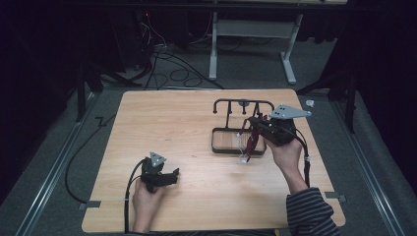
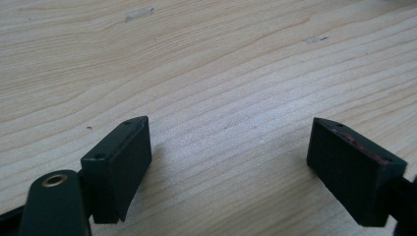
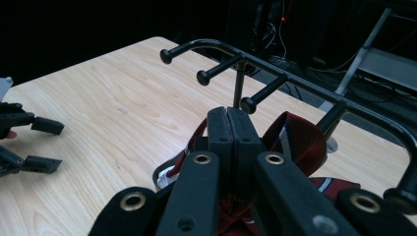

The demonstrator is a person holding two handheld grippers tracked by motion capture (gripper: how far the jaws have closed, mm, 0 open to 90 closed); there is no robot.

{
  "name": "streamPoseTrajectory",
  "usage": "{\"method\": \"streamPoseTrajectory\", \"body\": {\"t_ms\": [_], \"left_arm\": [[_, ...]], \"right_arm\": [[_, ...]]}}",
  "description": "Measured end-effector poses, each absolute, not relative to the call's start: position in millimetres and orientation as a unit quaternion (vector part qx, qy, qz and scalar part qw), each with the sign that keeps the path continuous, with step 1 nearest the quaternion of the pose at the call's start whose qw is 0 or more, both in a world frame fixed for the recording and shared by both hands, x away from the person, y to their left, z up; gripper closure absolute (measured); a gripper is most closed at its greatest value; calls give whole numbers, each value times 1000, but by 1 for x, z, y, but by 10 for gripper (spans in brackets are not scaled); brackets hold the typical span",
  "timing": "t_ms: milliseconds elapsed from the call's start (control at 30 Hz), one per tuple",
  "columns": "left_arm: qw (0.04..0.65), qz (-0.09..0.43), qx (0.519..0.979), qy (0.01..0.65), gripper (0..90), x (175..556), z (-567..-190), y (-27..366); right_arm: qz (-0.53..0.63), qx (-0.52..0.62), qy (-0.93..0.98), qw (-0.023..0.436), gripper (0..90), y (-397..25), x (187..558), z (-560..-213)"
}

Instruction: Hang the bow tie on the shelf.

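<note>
Here one red strap, one black rack with four pegs

1. A dark red strap with white and blue stripes hangs pinched in the right gripper, just in front of the rack.
2. It droops in loops over the rack's base tray, its white end trailing past the tray's near edge.

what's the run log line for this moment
right tongs: shut on red strap | by hook rack | left tongs: open, over table
</note>
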State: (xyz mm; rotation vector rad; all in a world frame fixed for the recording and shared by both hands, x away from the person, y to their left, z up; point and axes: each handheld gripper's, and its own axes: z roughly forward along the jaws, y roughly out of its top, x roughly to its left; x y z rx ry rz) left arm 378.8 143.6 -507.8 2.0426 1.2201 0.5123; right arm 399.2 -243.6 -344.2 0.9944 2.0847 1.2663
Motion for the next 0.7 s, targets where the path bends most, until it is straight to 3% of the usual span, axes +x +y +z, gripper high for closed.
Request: {"method": "streamPoseTrajectory", "body": {"t_ms": [700], "left_arm": [[346, 198, 787, 470, 174, 379, -508, 144]], "right_arm": [[464, 401, 750, 248, 900, -241, 425, -346]]}}
